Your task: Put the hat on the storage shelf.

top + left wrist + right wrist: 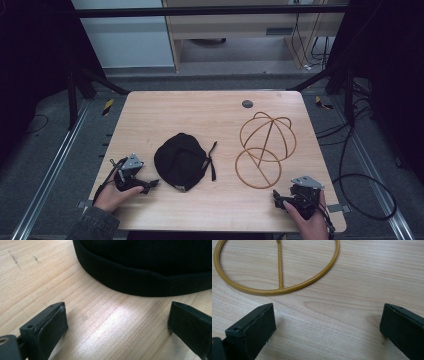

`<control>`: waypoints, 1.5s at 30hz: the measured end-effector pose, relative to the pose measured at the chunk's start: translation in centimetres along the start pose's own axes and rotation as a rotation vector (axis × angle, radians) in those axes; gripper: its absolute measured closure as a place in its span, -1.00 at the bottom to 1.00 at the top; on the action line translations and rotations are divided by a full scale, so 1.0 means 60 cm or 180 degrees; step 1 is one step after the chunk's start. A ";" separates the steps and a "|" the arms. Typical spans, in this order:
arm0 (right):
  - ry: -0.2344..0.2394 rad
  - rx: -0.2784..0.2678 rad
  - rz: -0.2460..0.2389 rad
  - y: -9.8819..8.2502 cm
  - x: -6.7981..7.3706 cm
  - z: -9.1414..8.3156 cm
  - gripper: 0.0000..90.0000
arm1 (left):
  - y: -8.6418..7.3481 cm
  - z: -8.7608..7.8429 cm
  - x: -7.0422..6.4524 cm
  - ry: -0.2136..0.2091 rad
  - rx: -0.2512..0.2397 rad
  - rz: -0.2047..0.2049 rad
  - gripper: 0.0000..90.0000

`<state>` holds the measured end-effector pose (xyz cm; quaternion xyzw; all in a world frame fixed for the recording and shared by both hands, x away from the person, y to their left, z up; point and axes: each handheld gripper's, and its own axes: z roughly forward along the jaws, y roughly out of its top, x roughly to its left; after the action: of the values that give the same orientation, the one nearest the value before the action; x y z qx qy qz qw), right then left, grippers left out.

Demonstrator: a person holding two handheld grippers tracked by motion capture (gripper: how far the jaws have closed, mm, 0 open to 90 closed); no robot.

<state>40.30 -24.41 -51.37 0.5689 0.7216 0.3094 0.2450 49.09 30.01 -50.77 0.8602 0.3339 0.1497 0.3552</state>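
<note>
A black cap (181,161) lies on the wooden table (200,115), near the middle front, its strap trailing to the right. To its right lies a gold wire hat stand (265,145), tipped on its side, ring base toward the front. My left gripper (151,184) rests on the table just left of the cap, open, jaws pointing at the cap's rim (140,282). My right gripper (276,199) sits at the front right, open, just in front of the stand's ring base (277,290). Nothing lies between either pair of jaws.
A small dark round grommet (247,104) is set in the table near its far edge. Black frame struts (100,80) flank the table at the back corners. Cables (360,185) lie on the floor to the right.
</note>
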 end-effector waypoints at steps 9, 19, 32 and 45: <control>-0.0001 0.0003 -0.0003 0.000 0.000 0.000 -0.99 | -0.001 -0.001 0.000 -0.0015 0.0005 0.0014 -0.98; 0.0001 0.0004 0.0020 0.001 0.000 0.001 -0.99 | 0.008 -0.020 -0.006 -0.0145 -0.0108 0.0092 -0.90; -0.0023 0.0004 0.0020 0.002 0.000 0.002 -0.99 | 0.081 -0.032 -0.038 -0.0287 -0.0022 0.0234 -0.90; -0.0026 0.0001 0.0021 0.002 0.000 0.002 -0.99 | 0.189 -0.034 -0.028 -0.0175 0.0295 0.0424 -0.88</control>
<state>40.47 -24.36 -51.37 0.5725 0.7187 0.3078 0.2468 52.16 23.99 -41.33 0.8998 0.2726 0.1338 0.3133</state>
